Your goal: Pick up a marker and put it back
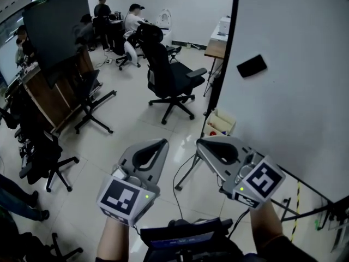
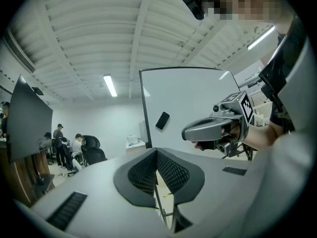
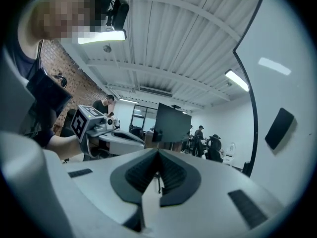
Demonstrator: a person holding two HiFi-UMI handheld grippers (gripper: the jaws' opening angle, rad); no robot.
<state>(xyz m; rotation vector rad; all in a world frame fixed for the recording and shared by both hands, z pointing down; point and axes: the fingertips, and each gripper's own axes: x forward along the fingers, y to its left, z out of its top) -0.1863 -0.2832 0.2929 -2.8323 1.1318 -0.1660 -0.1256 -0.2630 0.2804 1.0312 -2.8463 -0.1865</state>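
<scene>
- My left gripper and right gripper sit side by side at the near edge of the head view, apart from each other.
- A whiteboard stands to my right and fills that side.
- An eraser sits on the whiteboard, in its upper part.
- A box lies on the floor at the foot of the whiteboard's left edge.
- 1 office chair stands ahead of both grippers, left of the whiteboard.
- A desk stands further back, just beside the whiteboard's left edge.
- A large screen stands at the far left.
- Seated people are at the back, behind the office chair.
</scene>
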